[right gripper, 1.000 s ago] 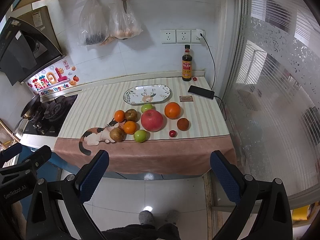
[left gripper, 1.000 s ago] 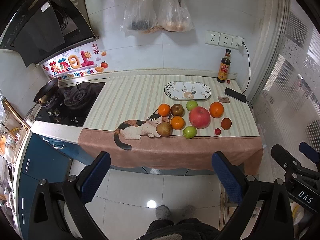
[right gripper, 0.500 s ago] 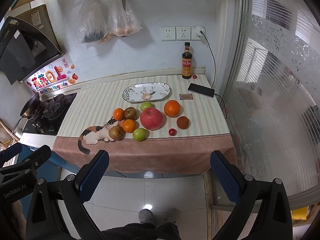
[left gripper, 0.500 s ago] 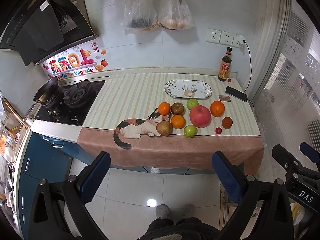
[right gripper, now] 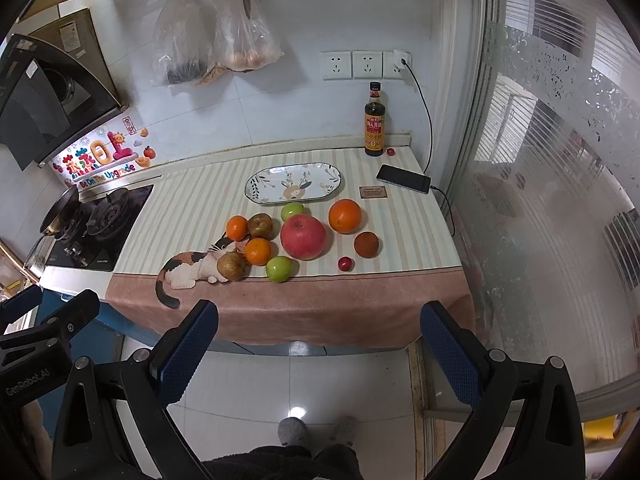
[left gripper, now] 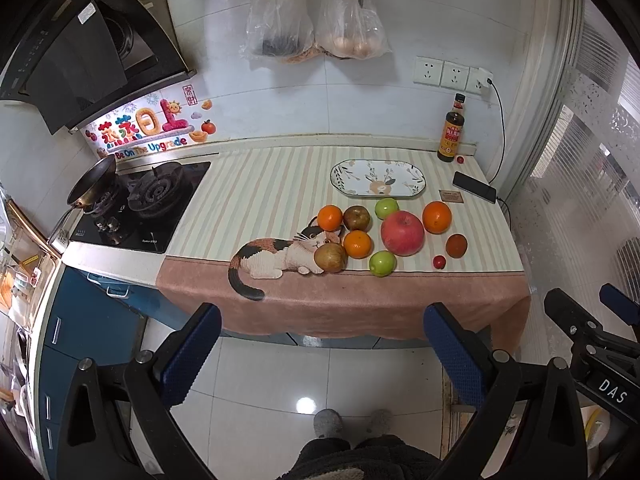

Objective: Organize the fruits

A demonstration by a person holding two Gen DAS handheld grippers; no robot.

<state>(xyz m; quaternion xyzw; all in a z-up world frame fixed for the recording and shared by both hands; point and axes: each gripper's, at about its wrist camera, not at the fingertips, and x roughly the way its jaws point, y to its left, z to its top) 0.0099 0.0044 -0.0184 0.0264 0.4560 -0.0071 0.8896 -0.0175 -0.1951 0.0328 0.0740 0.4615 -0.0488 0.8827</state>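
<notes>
Almost nothing has moved since the earlier frames: both cameras have come only a little nearer to the worktop (left gripper: 256, 200), and no fruit has changed place.

We judge the task as not yet begun. Our left hand-held gripper (left gripper: 320, 352) and our right hand-held gripper (right gripper: 318, 348) both hang over the floor in front of the worktop, jaws spread wide and holding nothing. The oval plate (left gripper: 378, 179) with the deer picture is empty. All the fruits lie loose on the striped cloth in front of it: the big red apple (left gripper: 402, 233), three oranges, two green apples, two brownish fruits, one dark reddish-brown fruit (left gripper: 456, 245) and a small red one (left gripper: 439, 261). If the plate is the goal, every piece is left to carry.

From the left view we see the whole stove (left gripper: 140, 204) with the pan. From the right view the stove is partly cut off, but the frosted glass door (right gripper: 560, 200) fills much of the picture, and the phone (right gripper: 404, 178) beside the sauce bottle (right gripper: 374, 120) shows more clearly.
</notes>
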